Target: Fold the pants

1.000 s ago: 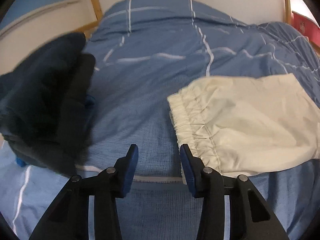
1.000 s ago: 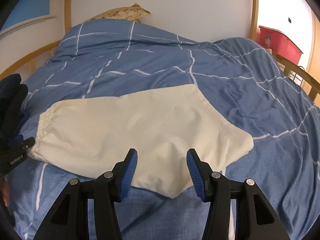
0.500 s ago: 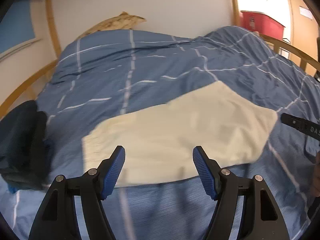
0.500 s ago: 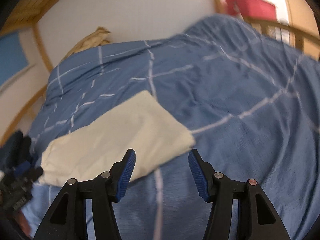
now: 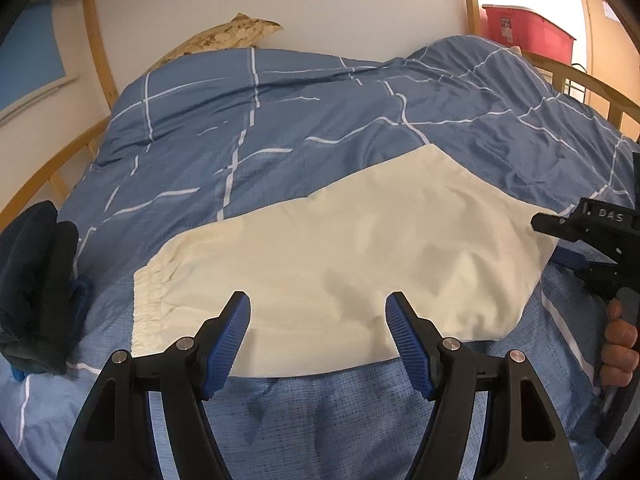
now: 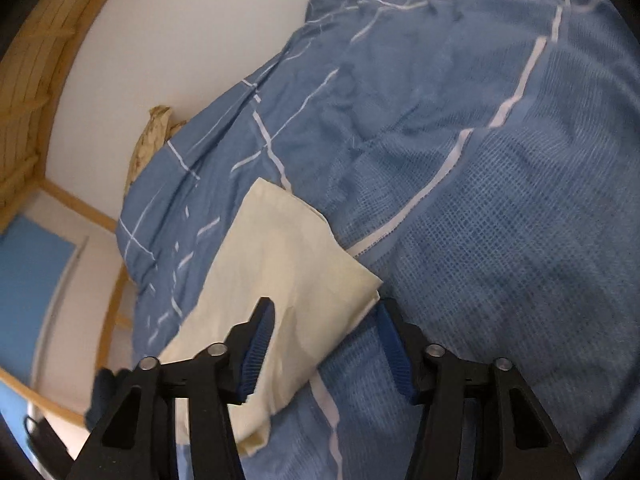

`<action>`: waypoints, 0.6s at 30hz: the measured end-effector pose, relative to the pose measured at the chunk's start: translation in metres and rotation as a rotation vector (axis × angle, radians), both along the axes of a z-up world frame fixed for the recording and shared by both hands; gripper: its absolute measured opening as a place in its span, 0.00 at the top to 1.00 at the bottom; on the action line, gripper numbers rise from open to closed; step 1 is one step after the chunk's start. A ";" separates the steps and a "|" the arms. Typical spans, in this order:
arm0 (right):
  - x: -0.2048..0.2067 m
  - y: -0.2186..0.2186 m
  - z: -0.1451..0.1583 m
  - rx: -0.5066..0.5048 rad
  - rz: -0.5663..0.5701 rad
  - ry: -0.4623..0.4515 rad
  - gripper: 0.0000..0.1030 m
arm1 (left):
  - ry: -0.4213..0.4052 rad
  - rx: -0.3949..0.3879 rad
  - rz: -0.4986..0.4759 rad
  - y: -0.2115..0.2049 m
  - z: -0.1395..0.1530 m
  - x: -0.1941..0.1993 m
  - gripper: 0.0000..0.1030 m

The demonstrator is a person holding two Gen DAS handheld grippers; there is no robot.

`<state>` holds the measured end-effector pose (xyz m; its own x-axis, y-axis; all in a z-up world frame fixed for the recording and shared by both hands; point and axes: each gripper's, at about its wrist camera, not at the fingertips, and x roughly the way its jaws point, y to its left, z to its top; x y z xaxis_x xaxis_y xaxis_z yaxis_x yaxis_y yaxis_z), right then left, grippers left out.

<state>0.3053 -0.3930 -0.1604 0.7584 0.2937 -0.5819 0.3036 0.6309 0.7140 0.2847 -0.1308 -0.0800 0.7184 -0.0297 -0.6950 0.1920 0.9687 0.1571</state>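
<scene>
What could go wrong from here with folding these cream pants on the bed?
1. The right gripper is open around the corner of the cream pants; closing there might also pinch the blue duvet underneath.
2. The left gripper is open and holds nothing, so a pull from the right alone may drag the whole pants and undo the fold.
3. The dark garment lies close to the waistband and could get caught up.
</scene>
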 end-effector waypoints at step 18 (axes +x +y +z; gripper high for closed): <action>-0.037 0.042 0.067 -0.528 -0.095 -0.040 0.41 | 0.043 -0.126 0.085 0.054 0.006 -0.016 0.33</action>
<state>0.2685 -0.3510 -0.0932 0.7920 -0.1020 -0.6019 0.3555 0.8786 0.3189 0.2683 -0.0768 -0.0738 0.6918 -0.0585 -0.7197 0.1122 0.9933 0.0271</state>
